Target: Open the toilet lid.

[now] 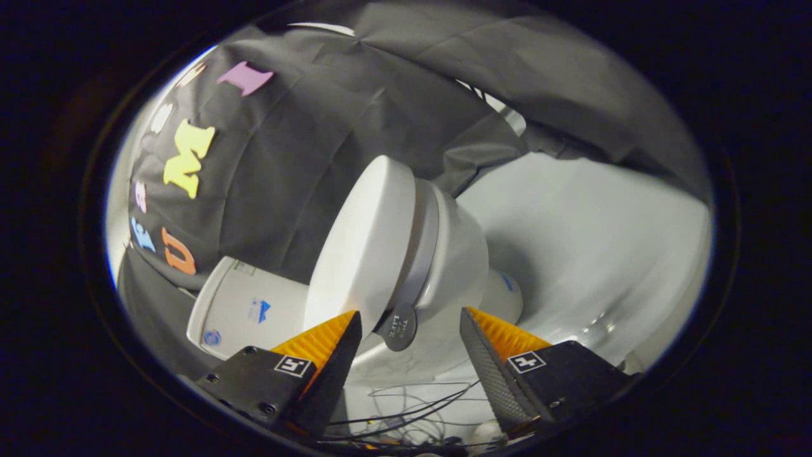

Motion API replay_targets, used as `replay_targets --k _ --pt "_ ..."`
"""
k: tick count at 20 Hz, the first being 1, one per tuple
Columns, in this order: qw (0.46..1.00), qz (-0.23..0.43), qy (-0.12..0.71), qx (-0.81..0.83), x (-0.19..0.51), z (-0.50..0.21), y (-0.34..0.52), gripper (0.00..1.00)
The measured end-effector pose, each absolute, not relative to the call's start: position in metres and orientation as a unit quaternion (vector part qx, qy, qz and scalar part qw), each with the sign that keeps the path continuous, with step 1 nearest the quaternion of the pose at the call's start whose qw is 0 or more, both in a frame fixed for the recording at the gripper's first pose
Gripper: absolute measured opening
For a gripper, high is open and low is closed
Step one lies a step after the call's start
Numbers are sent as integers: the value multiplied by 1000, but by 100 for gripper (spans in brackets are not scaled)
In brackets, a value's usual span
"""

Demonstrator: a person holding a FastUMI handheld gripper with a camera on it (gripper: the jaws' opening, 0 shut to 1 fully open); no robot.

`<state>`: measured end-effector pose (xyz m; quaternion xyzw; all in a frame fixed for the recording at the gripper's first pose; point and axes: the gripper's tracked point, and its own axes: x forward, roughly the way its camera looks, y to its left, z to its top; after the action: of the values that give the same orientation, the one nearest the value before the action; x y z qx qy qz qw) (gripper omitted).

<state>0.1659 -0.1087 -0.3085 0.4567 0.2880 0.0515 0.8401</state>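
The view is rolled to one side. A white toilet stands just ahead of my fingers, with its white lid [368,241] down over the seat and the bowl [457,254] beyond it. A round dark tab [398,327] juts out from the lid's front edge. My gripper [411,313] is open, and the tab sits between the two fingertips without either one touching it. The white tank [244,308] lies behind the lid, against the black cloth wall.
White floor [596,241] spreads out beyond the bowl. Thin dark cables [412,406] lie on the floor under the fingers. Black cloth hangs behind and over the toilet.
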Motion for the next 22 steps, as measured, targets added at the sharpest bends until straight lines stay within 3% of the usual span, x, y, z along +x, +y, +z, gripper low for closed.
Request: replay_targets --k 5,13,22 --pt "814 74 287 501 170 -308 -101 78" --pt "784 93 295 538 182 -315 -88 21" --pt "775 87 305 546 182 -306 -87 9"
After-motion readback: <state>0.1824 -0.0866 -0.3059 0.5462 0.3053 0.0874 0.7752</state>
